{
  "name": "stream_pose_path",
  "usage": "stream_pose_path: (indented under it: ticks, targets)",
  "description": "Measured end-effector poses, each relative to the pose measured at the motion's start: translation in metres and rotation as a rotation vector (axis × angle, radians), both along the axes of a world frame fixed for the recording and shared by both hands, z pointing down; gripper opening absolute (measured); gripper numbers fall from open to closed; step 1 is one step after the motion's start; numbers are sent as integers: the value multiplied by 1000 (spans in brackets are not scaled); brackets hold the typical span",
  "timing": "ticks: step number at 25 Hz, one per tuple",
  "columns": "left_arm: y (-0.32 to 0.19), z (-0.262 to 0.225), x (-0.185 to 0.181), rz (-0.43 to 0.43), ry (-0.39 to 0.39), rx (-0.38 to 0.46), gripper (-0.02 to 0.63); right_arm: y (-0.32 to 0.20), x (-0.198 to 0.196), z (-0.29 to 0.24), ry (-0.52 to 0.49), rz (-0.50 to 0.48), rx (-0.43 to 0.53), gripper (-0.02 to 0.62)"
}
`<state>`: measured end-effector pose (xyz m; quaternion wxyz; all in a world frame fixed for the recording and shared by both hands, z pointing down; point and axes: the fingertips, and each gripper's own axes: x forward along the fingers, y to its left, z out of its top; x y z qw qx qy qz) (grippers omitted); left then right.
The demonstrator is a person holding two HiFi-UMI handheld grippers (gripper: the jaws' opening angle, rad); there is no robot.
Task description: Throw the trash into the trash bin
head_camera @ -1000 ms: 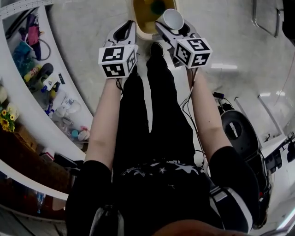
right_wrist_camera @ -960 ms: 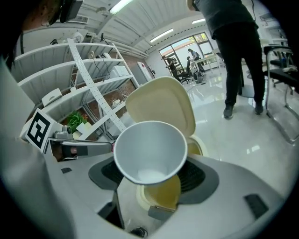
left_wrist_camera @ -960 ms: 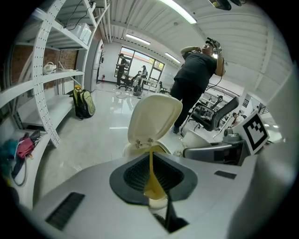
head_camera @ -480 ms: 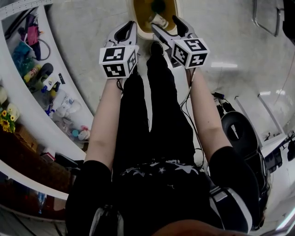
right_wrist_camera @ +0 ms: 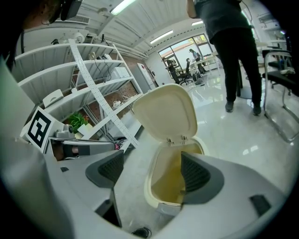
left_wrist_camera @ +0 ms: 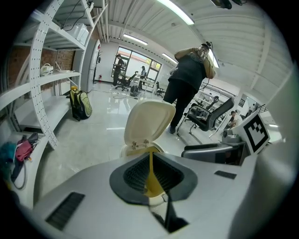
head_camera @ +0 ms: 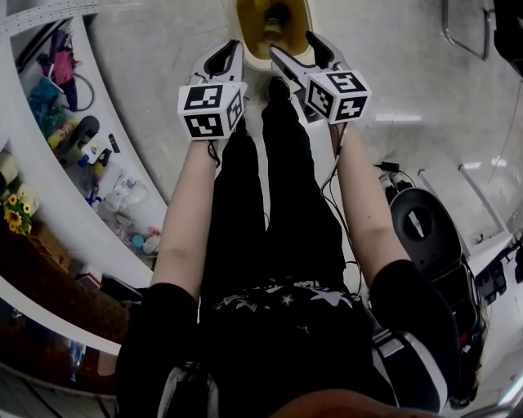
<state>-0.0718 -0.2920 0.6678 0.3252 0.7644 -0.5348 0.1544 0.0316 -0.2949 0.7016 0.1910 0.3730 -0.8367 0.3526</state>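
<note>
Two grippers flank the open bin (head_camera: 243,31): past the white shelf (head_camera: 51,204) at far left, the left gripper (head_camera: 232,47) hangs clenched on nothing beside the near rim, seemingly parked out of the way. Between them a pale shape (head_camera: 274,16), likely the trash, lies down inside the bin under the tipped-back lid (right_wrist_camera: 163,114). The right gripper (head_camera: 292,42) is aimed over the mouth so a drop lands inside. Its jaws have just been opening and stand wide with nothing between them, and bare floor (head_camera: 409,73) to its right gives room to pull back.
</note>
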Motion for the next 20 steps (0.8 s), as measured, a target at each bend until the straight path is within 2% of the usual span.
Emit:
stream_pose_path:
  ticks: [8, 13, 20]
  targets:
    - [7, -27, 3, 43, -2, 20, 31, 8, 2, -31, -5, 6, 12, 374]
    - [6, -57, 2, 76, 5, 53, 31, 11, 0, -61, -4, 21, 40, 374]
    - [6, -104, -2, 81, 27, 103, 31, 19, -9, -106, 12, -10, 92, 373]
